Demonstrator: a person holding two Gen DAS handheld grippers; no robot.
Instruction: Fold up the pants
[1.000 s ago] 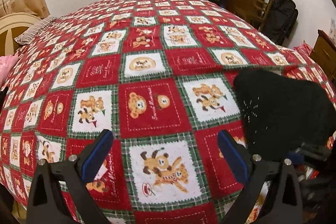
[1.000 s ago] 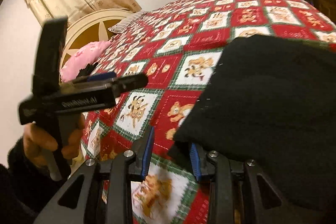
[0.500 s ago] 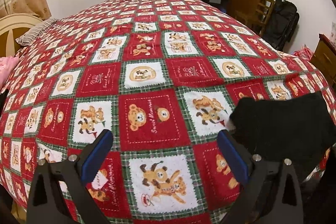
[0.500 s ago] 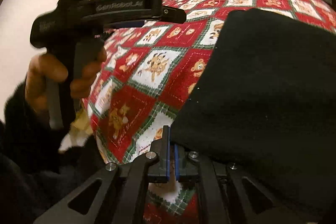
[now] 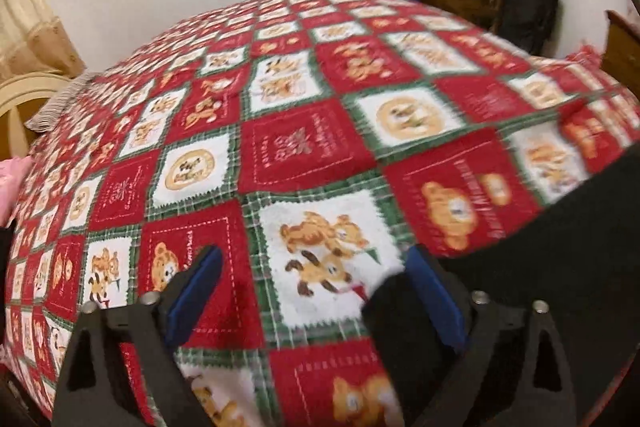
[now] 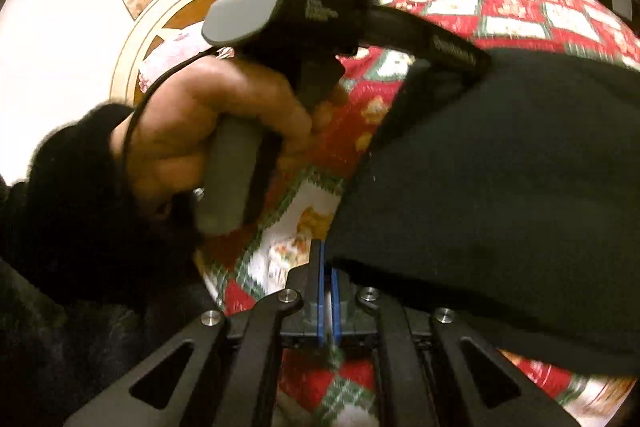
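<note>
Each camera looked forward and down along its own fingers, close above the bed (image 5: 312, 147). Both views shared the quilt and the pants (image 6: 500, 167); the right view also caught the left gripper's handle.

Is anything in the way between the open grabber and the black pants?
Nothing visible. The left gripper is closing with a corner of the black pants already between its jaws, against the right pad; only the bear quilt lies underneath.

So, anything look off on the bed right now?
Nothing stands out. The black pants lie on the bear quilt, the right tongs pinch their near edge, and the left tongs are closing at a corner.
</note>
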